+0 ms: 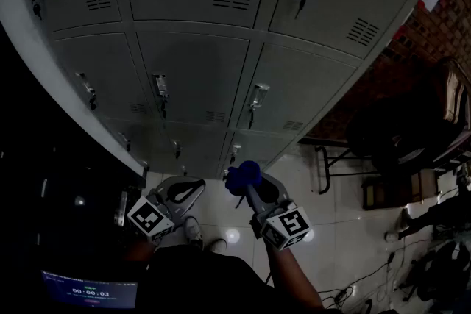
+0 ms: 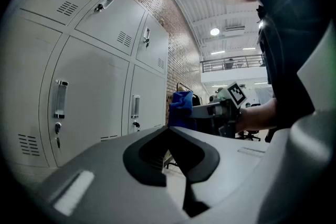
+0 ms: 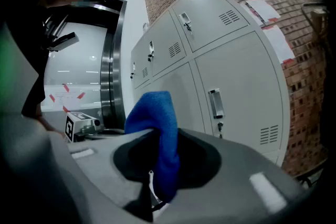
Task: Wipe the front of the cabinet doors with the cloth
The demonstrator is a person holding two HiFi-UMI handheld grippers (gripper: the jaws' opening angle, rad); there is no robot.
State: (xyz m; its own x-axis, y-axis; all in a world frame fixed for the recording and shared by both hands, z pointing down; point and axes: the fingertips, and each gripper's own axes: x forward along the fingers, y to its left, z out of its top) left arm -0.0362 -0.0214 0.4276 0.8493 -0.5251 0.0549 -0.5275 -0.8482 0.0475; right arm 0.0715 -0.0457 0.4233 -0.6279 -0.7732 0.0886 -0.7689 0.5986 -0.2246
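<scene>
Right tongs [image 1: 257, 191] clamp the cloth [image 3: 155, 113] mid-fold, left tongs [image 2: 169, 128] closed, empty; we judge it soft, floppy; doors [image 1: 191, 70] at twelve o'clock.

A bright blue cloth [image 1: 243, 176] stands out against pale grey cabinet doors [image 1: 195, 77], each bearing a small block of dark slotted vents. The left gripper [image 1: 193, 189] and right gripper [image 1: 249, 186] are light grey, their jaws lined in black, and both carry black-and-white square markers [image 1: 151, 217]. A red-brown brick wall [image 1: 427, 33] rises at far right above a floor [image 1: 338, 232] of pale, glossy tiles.
</scene>
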